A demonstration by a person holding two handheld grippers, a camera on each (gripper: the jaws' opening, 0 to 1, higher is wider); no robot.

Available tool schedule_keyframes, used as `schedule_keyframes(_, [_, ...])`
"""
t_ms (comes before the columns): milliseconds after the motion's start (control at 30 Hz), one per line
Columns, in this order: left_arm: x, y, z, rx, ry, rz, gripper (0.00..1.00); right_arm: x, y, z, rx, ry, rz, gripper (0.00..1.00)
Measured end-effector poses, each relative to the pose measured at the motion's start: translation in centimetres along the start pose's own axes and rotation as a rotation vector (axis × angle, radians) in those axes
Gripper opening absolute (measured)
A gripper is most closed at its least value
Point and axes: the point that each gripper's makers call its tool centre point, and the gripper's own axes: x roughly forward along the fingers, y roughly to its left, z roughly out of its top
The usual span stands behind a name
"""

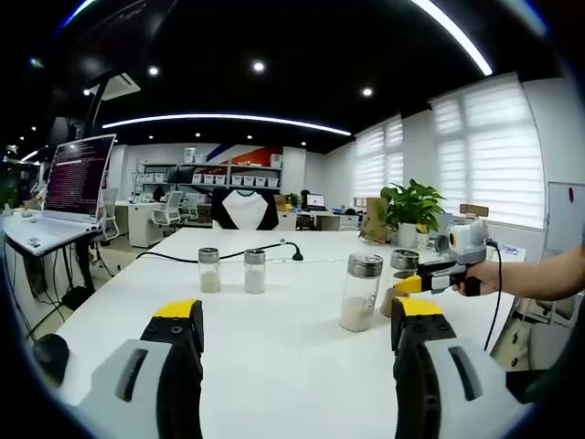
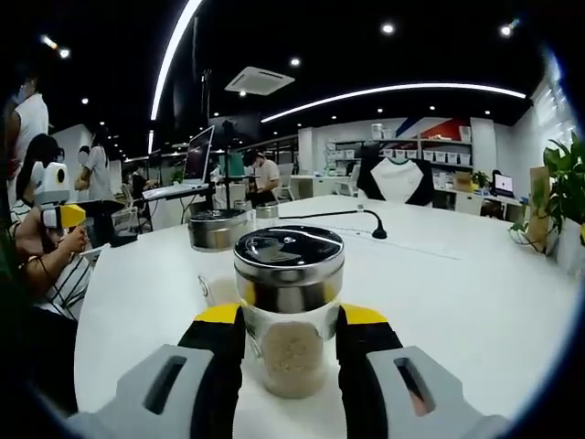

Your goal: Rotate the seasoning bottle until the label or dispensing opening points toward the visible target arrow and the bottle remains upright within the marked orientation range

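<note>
Your right claw (image 2: pixel 291 343) hugs the seasoning bottle (image 2: pixel 289 311) standing on the white desk (image 2: pixel 457 293). It's hard, slippery glass, so hold the sides gently. Your left claw (image 1: pixel 297 334) is wide open, holding nothing.

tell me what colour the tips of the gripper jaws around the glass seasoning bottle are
Yellow, on black jaws, clearest in the right gripper view beside the glass seasoning bottle.

left tool (image 1: pixel 297 320) hovering, jaws apart | right tool (image 1: pixel 409 284) reaching a seasoning bottle (image 1: pixel 400 279) | four bottles standing on worktop (image 1: pixel 283 347)
</note>
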Motion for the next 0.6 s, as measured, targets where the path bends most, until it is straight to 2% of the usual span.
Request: schedule_keyframes(600, [-0.05, -0.02, -0.2, -0.005, 0.007, 0.002, 0.89, -0.17, 0.27, -0.17, -0.056, 0.026, 0.136, 0.38])
